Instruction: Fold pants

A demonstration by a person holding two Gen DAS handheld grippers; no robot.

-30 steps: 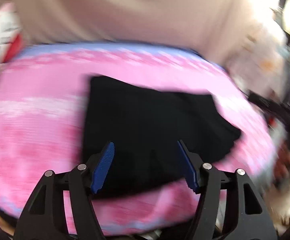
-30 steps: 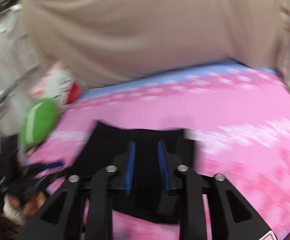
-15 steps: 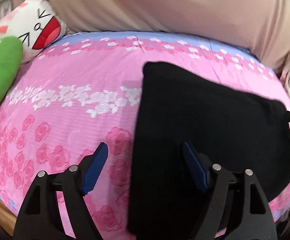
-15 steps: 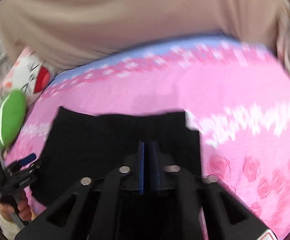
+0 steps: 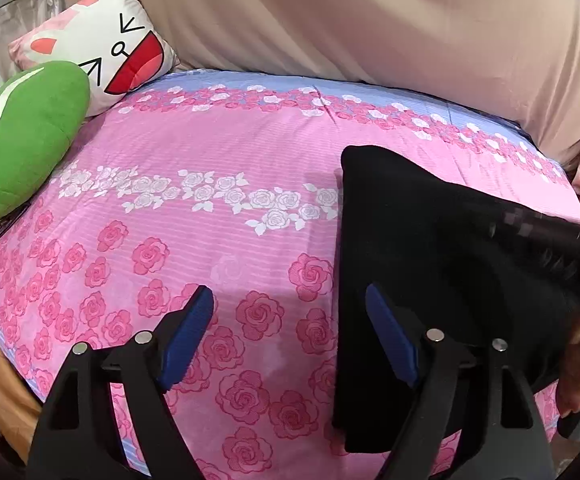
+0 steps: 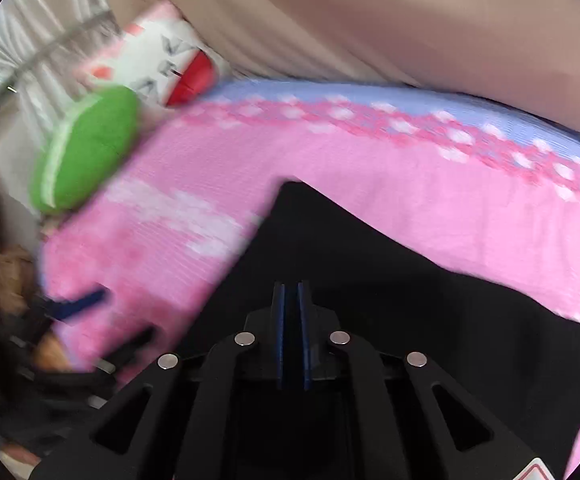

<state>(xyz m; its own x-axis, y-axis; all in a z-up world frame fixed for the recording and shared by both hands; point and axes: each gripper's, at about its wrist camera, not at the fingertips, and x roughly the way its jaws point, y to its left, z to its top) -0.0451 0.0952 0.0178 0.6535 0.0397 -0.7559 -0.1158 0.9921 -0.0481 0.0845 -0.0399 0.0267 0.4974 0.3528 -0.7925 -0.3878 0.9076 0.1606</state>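
while left gripper (image 5: 290,322) jaws widened empty, right gripper (image 6: 291,292) jaws clenched over pants (image 5: 430,248)

A green leaf cushion (image 5: 21,140) leans against a cartoon-face pillow (image 5: 101,44) on the rose-print sheet (image 5: 193,148).

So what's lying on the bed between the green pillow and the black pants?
Nothing, just bare flowered sheet between green pillow and black pants, in the left wrist view.
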